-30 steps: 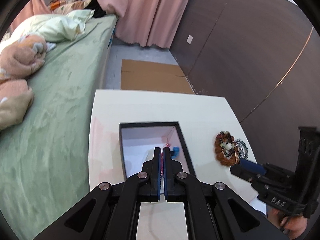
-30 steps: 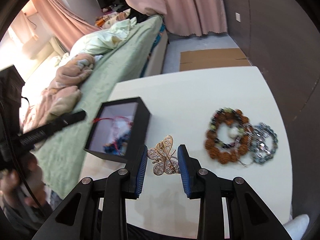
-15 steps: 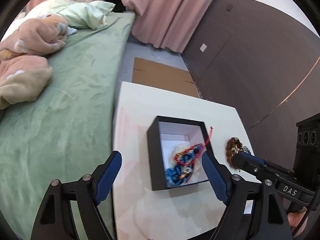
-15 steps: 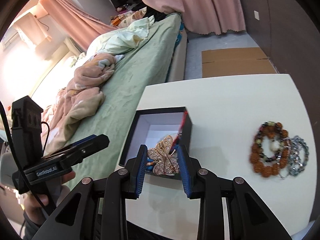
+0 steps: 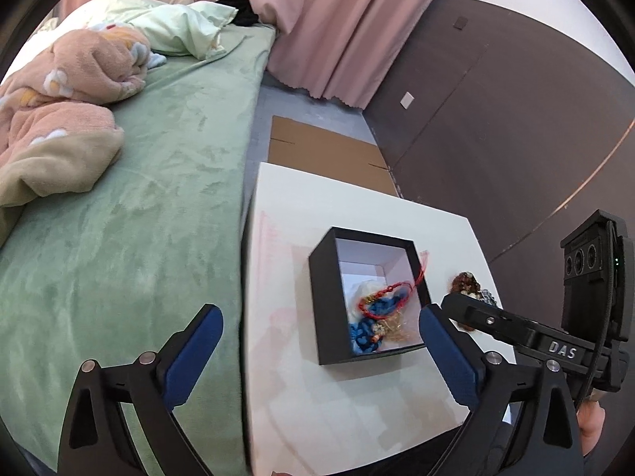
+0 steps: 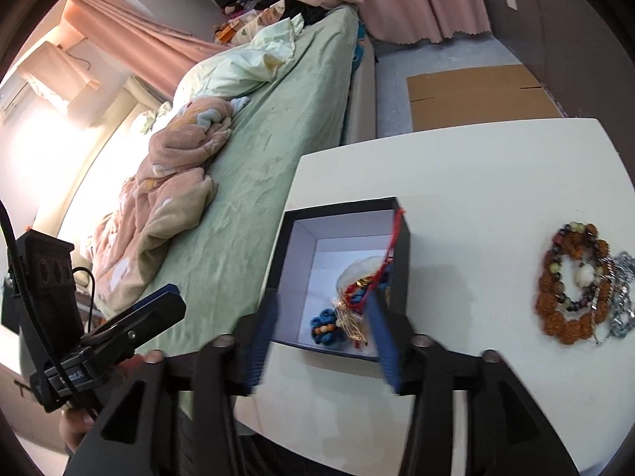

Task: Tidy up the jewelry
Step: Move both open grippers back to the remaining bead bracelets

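Left tongs: I see them spread wide, just opened, gripping nothing.
Right tongs: parting over my box, empty.
Black box: on table; red cord over rim.
Bead bracelets: on the table, right of box.

1 black box, 1 table, 1 bed and 2 tools (both open).

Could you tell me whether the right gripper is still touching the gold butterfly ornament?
Apart: the right wrist view shows the right gripper just opened, pads clear of the gold butterfly ornament.
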Demonstrator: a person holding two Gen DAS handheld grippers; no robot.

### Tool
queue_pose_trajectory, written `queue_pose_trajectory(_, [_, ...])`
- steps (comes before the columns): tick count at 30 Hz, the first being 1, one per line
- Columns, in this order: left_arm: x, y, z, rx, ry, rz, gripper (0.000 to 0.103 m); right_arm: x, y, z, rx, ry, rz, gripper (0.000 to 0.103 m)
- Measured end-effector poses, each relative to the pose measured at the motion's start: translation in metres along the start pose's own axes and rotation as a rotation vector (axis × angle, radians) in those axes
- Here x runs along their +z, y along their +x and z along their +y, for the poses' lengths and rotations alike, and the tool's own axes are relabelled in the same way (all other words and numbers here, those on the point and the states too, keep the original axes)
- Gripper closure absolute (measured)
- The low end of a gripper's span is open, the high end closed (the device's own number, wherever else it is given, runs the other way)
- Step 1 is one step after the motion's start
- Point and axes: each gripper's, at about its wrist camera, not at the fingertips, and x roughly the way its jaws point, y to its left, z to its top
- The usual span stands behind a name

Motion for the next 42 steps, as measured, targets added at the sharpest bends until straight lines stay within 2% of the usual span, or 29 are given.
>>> queue_pose_trajectory(1, [0.000,0.001,-0.002,-0.004,0.004,0.002,0.003,-0.001,-0.003,-0.002,0.004,0.005,-0.005,0.039])
queue_pose_trajectory(2, [-0.001,0.002,-0.005,-0.008,0.008,0.003,0.002,-0.002,-0.007,-0.004,0.012,0.010,-0.014,0.038])
queue_pose_trajectory(12, [-0.006,0.006,-0.039,-0.056,0.064,0.006,0.001,-0.017,-0.043,-0.035,-0.059,0.060,-0.070,0.036])
queue_pose_trajectory(17, [-0.010,0.011,-0.063,-0.087,0.101,0.017,0.000,-0.028,-0.063,-0.055,-0.058,0.093,-0.098,0.008])
queue_pose_trajectory(19, [-0.011,0.015,-0.074,-0.094,0.115,0.025,0.000,-0.033,-0.070,-0.067,-0.077,0.115,-0.107,0.004])
queue_pose_trajectory(26, [-0.017,0.031,-0.115,-0.094,0.189,0.060,0.000,-0.046,-0.103,-0.116,-0.130,0.216,-0.184,0.004])
queue_pose_trajectory(29, [-0.020,0.037,-0.135,-0.088,0.239,0.054,0.000,-0.051,-0.117,-0.137,-0.178,0.251,-0.223,0.004])
queue_pose_trajectory(36, [-0.021,0.058,-0.167,-0.098,0.288,0.074,0.002,-0.065,-0.135,-0.175,-0.236,0.326,-0.264,0.004])
queue_pose_trajectory(39, [-0.021,0.068,-0.174,-0.122,0.290,0.096,0.010,-0.068,-0.138,-0.187,-0.269,0.337,-0.269,0.004])
queue_pose_trajectory(41, [-0.021,0.078,-0.178,-0.143,0.280,0.126,0.025,-0.071,-0.141,-0.192,-0.259,0.336,-0.288,0.004])
queue_pose_trajectory(42, [-0.021,0.082,-0.180,-0.135,0.282,0.132,0.028,-0.072,-0.141,-0.194,-0.259,0.332,-0.289,0.004])
